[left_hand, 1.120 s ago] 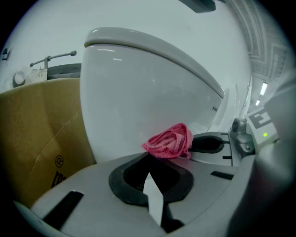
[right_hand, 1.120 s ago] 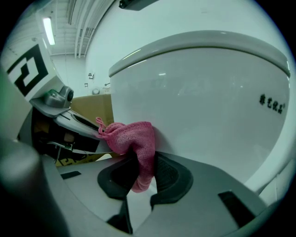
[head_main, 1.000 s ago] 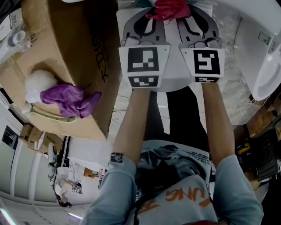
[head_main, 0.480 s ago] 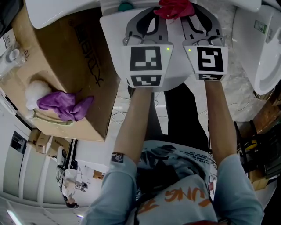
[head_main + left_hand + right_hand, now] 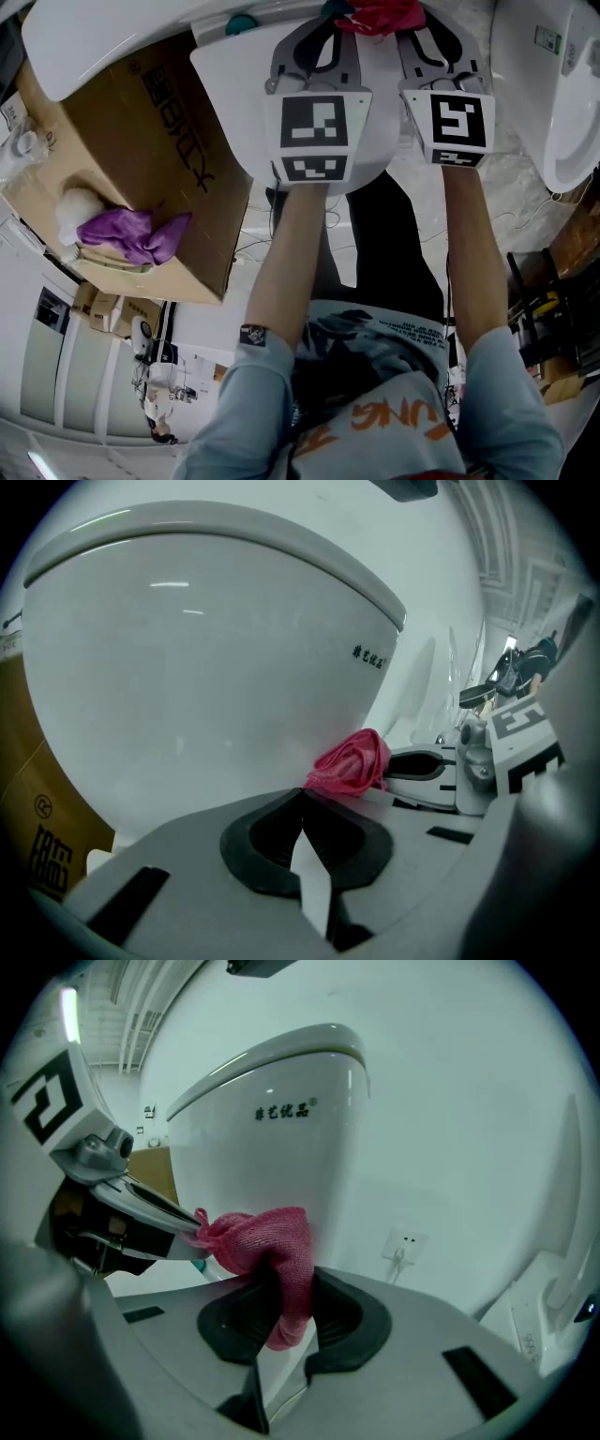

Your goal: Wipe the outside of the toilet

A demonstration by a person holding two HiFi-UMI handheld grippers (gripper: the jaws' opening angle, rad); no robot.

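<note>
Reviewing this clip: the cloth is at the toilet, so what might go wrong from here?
1. The right gripper pinches the pink cloth as a small bunch. Pressed against the toilet, it might slip out, or the bare jaw tips might scrape the porcelain.
2. The left gripper is shut, empty and close beside the cloth. During strokes the two grippers could knock together or snag it.

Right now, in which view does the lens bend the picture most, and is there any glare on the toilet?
Left gripper view: strong fisheye bend, black corners, faint glare streaks on the toilet, pink cloth sharp. Right gripper view: same bend, cloth's knit clear in the right gripper. Head view: milder bend, darker at the lower corners.
</note>
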